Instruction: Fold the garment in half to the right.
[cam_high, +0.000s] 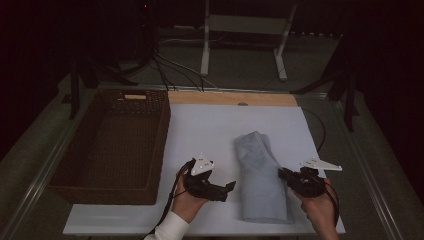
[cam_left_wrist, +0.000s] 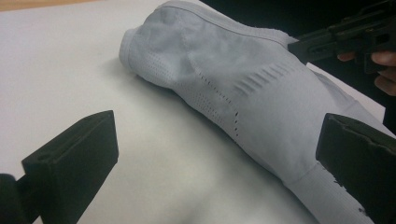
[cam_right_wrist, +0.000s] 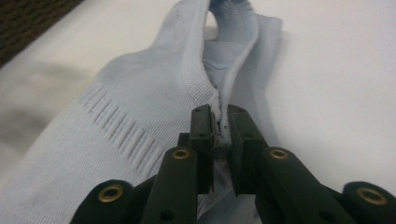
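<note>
The folded pale-blue garment (cam_high: 261, 176) lies on the white board (cam_high: 210, 130), right of the wicker basket (cam_high: 112, 145). The right gripper (cam_right_wrist: 220, 133) pinches the garment's raised edge between nearly closed jaws. The left gripper (cam_high: 227, 189) waits just beside the cloth, jaws spread wide and empty.

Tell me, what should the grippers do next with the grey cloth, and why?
Probably the left gripper should close on the near edge of the grey cloth. Its jaws stand open beside the cloth, while the right gripper already pinches the cloth's edge. With both sides held, the cloth could be lifted toward the basket.
</note>
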